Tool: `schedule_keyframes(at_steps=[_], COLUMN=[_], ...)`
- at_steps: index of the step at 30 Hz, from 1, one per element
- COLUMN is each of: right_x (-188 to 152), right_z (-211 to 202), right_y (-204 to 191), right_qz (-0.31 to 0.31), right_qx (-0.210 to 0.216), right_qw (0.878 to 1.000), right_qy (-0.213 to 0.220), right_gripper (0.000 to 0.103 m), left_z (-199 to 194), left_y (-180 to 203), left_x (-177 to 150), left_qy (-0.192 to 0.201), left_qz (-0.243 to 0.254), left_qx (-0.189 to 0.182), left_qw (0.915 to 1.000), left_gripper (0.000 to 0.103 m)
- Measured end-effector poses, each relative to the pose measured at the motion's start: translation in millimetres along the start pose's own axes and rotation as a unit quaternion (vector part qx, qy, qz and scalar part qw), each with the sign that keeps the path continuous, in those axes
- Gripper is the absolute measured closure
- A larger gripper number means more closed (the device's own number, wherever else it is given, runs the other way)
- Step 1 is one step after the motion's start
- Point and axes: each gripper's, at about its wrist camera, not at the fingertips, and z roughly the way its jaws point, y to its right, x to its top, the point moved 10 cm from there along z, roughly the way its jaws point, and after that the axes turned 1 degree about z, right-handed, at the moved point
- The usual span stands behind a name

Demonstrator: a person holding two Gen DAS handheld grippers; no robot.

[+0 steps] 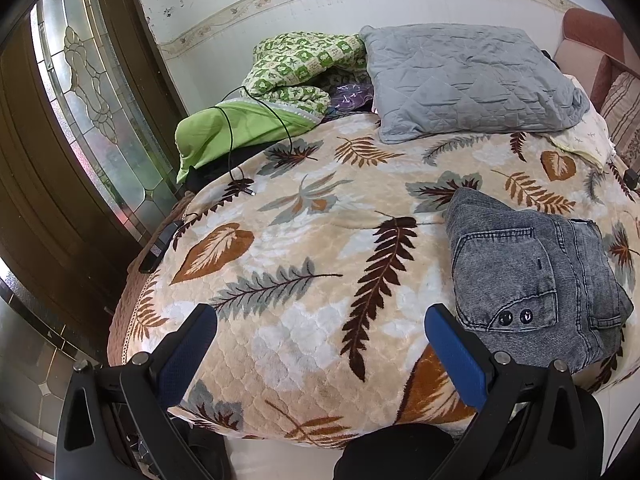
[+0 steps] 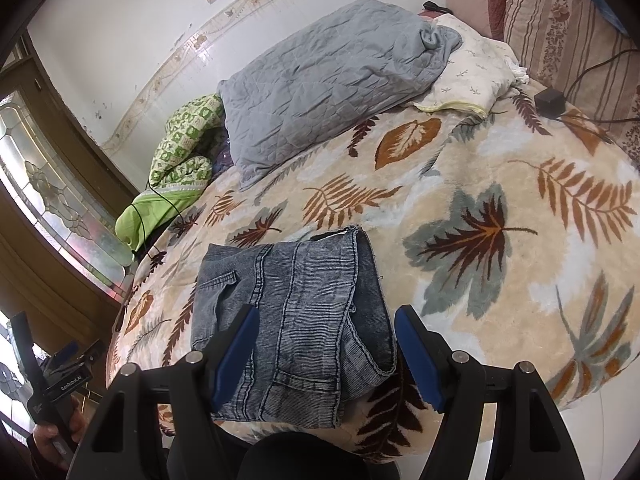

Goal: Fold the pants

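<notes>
Grey denim pants (image 2: 296, 320), folded, on bed

We see our left gripper (image 1: 320, 346) and right gripper (image 2: 326, 346) alike: black angular frames, silver round screws, blue textured pads; the left's handle carries small white lettering

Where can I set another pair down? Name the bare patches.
Bare blanket lies left of the folded pants, reaching to the black cable. More lies right of the pants, toward the black adapter. The far end is crowded: grey quilt, green bedding.
</notes>
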Motion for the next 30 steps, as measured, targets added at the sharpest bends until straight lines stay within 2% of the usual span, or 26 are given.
schedule_keyframes(at_steps=[13, 30], right_x=[-3, -10], right_z=[4, 17], right_y=[3, 27], right_qz=[0.004, 0.028], right_qx=[0.001, -0.003], right_qw=[1.0, 0.999], right_qy=[-0.005, -0.018], right_gripper=[0.03, 0.03], left_z=[7, 32], left_y=[10, 47], left_x=[-2, -3], left_qy=[-0.008, -0.039], left_qz=[0.012, 0.034], left_qx=[-0.008, -0.032], left_qw=[0.9999, 0.9981], left_gripper=[0.0, 0.0])
